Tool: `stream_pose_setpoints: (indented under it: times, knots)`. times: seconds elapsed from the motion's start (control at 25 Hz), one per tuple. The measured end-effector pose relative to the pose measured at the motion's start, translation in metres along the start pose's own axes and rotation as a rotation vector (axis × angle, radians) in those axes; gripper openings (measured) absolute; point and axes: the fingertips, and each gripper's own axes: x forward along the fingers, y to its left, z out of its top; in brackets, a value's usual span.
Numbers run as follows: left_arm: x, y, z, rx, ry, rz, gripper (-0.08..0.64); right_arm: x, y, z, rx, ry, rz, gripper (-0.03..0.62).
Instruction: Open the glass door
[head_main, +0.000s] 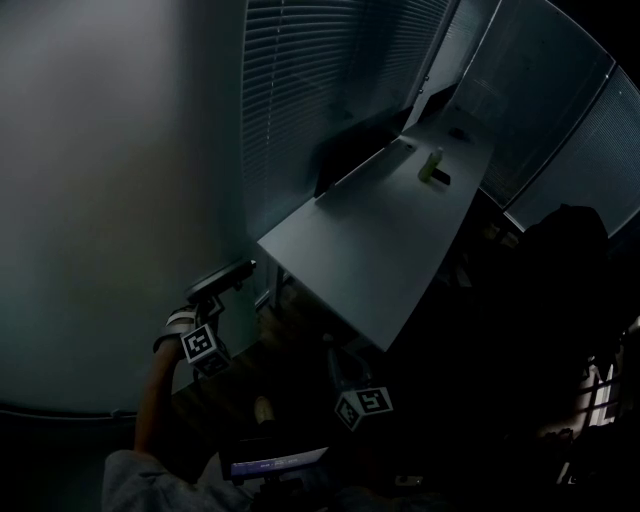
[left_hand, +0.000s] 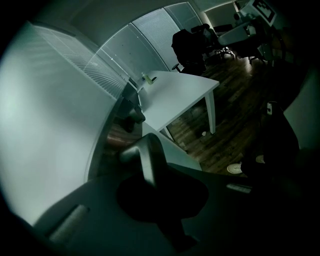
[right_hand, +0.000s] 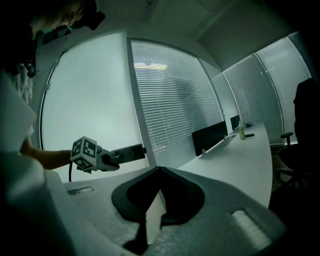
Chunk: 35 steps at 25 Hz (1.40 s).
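Left tongs (right_hand: 115, 161) are clenched, tips touching the dark handle (right_hand: 129, 152) of the frosted glass door (right_hand: 85, 100). Right tongs (right_hand: 158, 170) are clenched, empty. Left cube (right_hand: 84, 152) carries only square markers.

Bottle (head_main: 432, 165), perhaps, on desk (head_main: 380, 250) beside blinds (head_main: 320, 90)

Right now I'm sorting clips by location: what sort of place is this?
Probably an office, dimly lit: a long white desk, office chairs beyond it, and slatted blinds along the wall.
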Motion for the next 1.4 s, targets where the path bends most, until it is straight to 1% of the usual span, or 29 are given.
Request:
stream_pose_setpoints:
  times: [0.4,0.52,0.72,0.96,1.12,1.4]
  knots:
    - [-0.01,-0.033,0.008,0.035,-0.03,-0.003,0.001,-0.033,-0.008,-0.015,-0.011,-0.018,-0.004,0.002]
    - [-0.017,-0.042,0.011,0.049,-0.038,-0.001,0.0,-0.044,-0.007,-0.013,-0.017,-0.008,-0.003,0.002]
    - [-0.027,-0.06,0.013,0.06,-0.04,-0.004,0.0,-0.064,-0.012,-0.016,-0.024,-0.027,-0.008,0.002]
    - [-0.039,-0.076,0.016,0.077,-0.034,-0.001,0.0,-0.09,-0.012,-0.015,-0.009,-0.03,-0.02,0.002]
    - [-0.041,-0.084,0.019,0.08,-0.044,-0.015,0.0,-0.104,-0.018,-0.017,-0.011,-0.036,-0.035,0.002]
    - [-0.06,-0.107,0.022,0.105,-0.042,-0.023,0.0,-0.145,-0.013,-0.011,-0.02,-0.048,-0.043,0.002]
